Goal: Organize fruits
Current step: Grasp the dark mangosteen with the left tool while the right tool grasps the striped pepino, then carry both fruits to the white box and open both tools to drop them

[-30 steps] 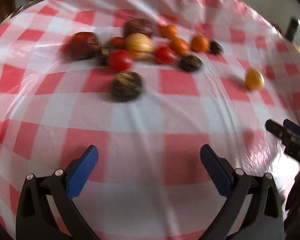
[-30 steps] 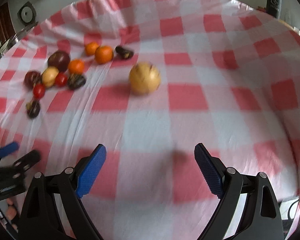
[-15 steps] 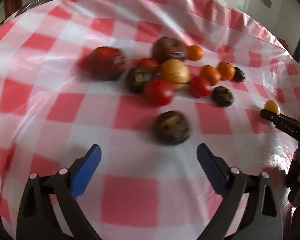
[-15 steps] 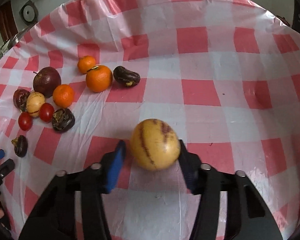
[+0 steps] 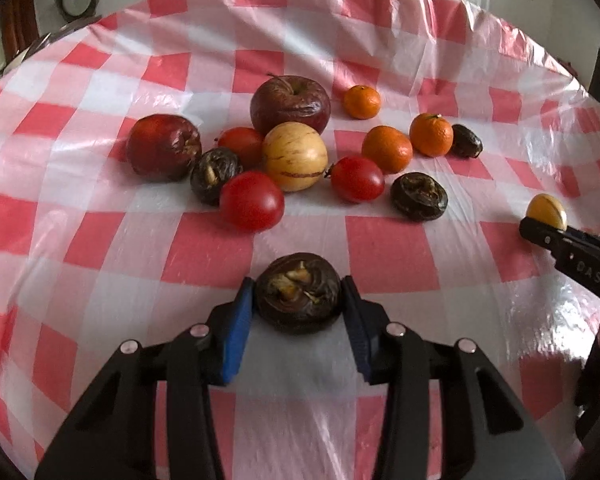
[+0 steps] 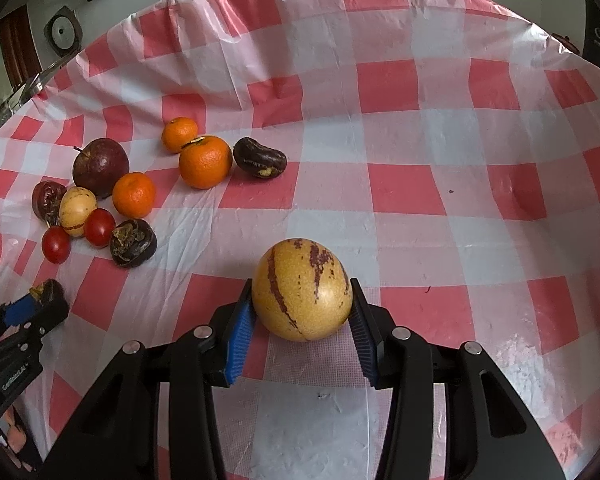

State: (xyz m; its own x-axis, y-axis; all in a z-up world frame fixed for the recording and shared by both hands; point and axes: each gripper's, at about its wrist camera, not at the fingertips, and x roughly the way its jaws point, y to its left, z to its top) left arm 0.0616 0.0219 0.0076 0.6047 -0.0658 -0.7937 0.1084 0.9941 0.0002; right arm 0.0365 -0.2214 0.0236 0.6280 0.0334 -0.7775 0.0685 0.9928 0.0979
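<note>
Both jaw pairs, wide apart a second ago, now grip: the left hand-held gripper (image 5: 299,295) is closing on the dark wrinkled fruit (image 5: 299,292), and the right hand-held gripper (image 6: 302,300) is clamped on the striped yellow fruit (image 6: 302,289); both fruits look ready for lifting.

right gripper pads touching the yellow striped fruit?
Touching. The right wrist view shows the right gripper with both blue pads pressed against the sides of the yellow striped fruit, no gap.

Black tool (image 5: 299,312), blue pads (image 5: 236,340)
</note>
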